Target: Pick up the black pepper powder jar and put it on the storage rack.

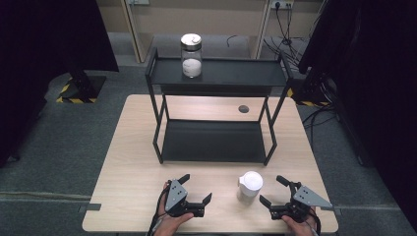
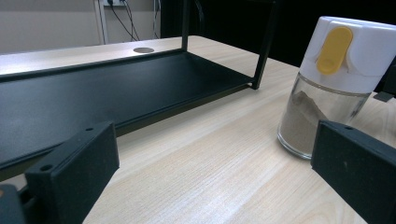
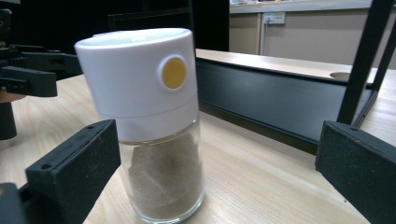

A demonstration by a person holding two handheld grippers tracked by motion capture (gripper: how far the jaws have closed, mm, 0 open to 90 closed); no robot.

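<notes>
With both grippers' fingers spread wide, the upright spice shaker [image 1: 250, 185] near the right gripper [image 1: 275, 196] could be tipped by an off-centre approach.

I see the shaker [image 1: 250, 185] between my 2 grippers, before the rack [image 1: 211, 142]; a jar [image 1: 191, 55] stands on its top shelf.

A light wooden table [image 1: 133, 162] carries a black metal shelf rack [image 1: 215, 141] with two levels, standing toward the far side. A glass jar [image 1: 191, 55] with white contents stands on the rack's top level. A white-capped shaker [image 1: 250, 185] of brown powder stands upright on the tabletop, in front of the rack.
</notes>
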